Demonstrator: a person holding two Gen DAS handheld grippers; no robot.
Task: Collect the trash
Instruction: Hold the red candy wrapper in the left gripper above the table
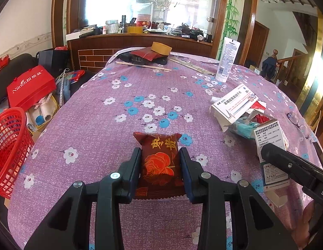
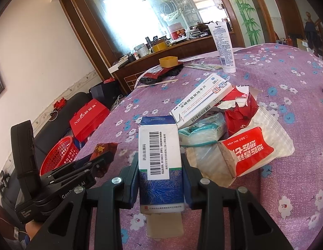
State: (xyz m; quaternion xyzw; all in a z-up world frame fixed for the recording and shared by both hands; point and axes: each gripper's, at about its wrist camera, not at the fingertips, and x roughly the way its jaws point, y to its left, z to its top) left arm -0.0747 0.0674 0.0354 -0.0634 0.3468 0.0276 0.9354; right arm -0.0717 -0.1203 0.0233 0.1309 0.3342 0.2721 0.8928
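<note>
Step in hand: both tools have a piece of trash between their fingers; I judge this the pick-up stage, with nothing carried off to the bin yet.

Left gripper [image 1: 159,162]: fingers pressed in on the two long sides of the dark red snack packet [image 1: 159,158], which lies flat on the purple floral tablecloth [image 1: 111,125], its gold lettering toward 12 o'clock. The pads touch the wrapper on both sides, so it is pinching the packet.

Right gripper [image 2: 160,177]: fingers pinched against both sides of the blue-and-white medicine box [image 2: 159,156], barcode face up, open flap trailing toward 6 o'clock. Whether the box is lifted off the cloth I cannot tell.

Bin: the red mesh basket [image 1: 9,145] stands off the table edge at about 9 o'clock in the left wrist view; from the right wrist it shows at roughly 9 o'clock too [image 2: 59,156], beyond the left tool.

Trash left on the table: at 2 o'clock of the medicine box, a long white pill carton [image 2: 201,102], a teal tissue pack [image 2: 201,133], a torn red wrapper [image 2: 240,112] and a wet-wipe pouch [image 2: 249,150], piled touching one another.

Probably not trash: an upright white lotion tube [image 2: 223,45] at 1 o'clock, far side.

Next move calls for: lifting each piece clear, then swinging toward 9 o'clock over the table edge. The left one is nearer the basket, so it likely goes first, leaving room for the right to follow without the tools crossing.

Risk: the soft packet may slip or crumple; the box's loose flap may snag.
</note>
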